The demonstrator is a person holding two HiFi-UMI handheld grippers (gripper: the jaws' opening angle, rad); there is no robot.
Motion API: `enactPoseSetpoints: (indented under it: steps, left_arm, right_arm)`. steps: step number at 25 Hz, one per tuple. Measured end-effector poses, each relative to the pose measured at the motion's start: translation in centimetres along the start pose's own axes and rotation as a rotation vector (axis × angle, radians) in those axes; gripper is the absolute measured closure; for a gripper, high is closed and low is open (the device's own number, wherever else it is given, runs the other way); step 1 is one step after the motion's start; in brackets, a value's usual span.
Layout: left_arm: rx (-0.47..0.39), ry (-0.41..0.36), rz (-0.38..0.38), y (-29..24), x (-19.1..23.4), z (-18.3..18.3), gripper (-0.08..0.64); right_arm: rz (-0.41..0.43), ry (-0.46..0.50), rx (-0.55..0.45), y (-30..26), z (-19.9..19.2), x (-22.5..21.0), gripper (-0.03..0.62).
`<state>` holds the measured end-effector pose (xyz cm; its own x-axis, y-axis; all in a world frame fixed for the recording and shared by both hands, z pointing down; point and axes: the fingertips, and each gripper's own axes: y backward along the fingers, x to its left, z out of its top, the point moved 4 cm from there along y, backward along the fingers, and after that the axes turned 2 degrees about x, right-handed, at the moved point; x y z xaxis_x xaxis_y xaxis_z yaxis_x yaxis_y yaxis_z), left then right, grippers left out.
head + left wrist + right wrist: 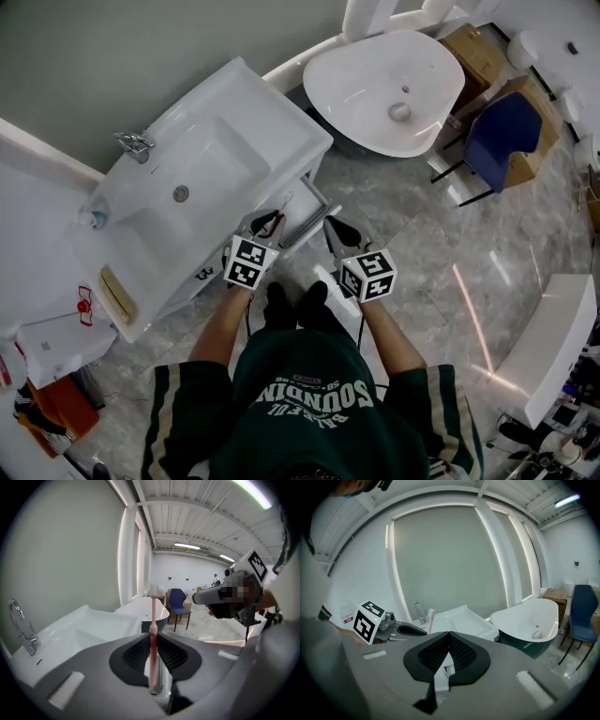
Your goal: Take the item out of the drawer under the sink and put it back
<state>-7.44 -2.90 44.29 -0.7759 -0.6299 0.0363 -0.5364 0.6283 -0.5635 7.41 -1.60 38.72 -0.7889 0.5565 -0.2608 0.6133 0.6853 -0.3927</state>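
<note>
Toothbrush point(153, 616), pink, looking light, stiff and slippery, stands pinched low on its handle, the sensible hold, in the left tongs point(153, 637) just beside the open drawer point(304, 210), while the right tongs point(449, 633) are closed on nothing.

The sink point(216, 155) is standing at the left of the head view, with the faucet point(136, 143) sitting on its far left rim. The drawer point(305, 208) is sticking out below the sink's near right corner. The left gripper point(272, 219) is hanging at the drawer's left edge, a toothbrush point(153, 634) standing upright between its jaws. The right gripper point(334, 227) is hanging just beside it on the right. The bathtub point(361, 89) is lying behind the drawer. A chair point(497, 131) is standing right of the bathtub, with boxes point(473, 52) behind it.
</note>
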Motion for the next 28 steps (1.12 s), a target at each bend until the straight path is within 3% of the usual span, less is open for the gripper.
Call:
enactPoseSetpoints:
  steps: [16, 19, 23, 28]
  left_arm:
    - [0.087, 0.129, -0.098, -11.1, -2.8, -5.7, 0.459]
    - [0.104, 0.162, -0.094, -13.2, -2.7, -7.2, 0.46]
    - [0.16, 0.148, -0.077, -16.3, -2.4, -9.5, 0.459]
    - [0.203, 0.206, -0.055, -19.9, -1.2, -11.9, 0.459]
  right_arm:
    - [-0.005, -0.087, 0.102, 0.3, -5.6, -5.2, 0.591]
    - [-0.002, -0.107, 0.121, 0.2, -6.9, -6.0, 0.591]
    - [0.008, -0.123, 0.157, 0.0, -9.0, -7.1, 0.591]
    - [0.026, -0.124, 0.197, -0.4, -10.9, -8.4, 0.591]
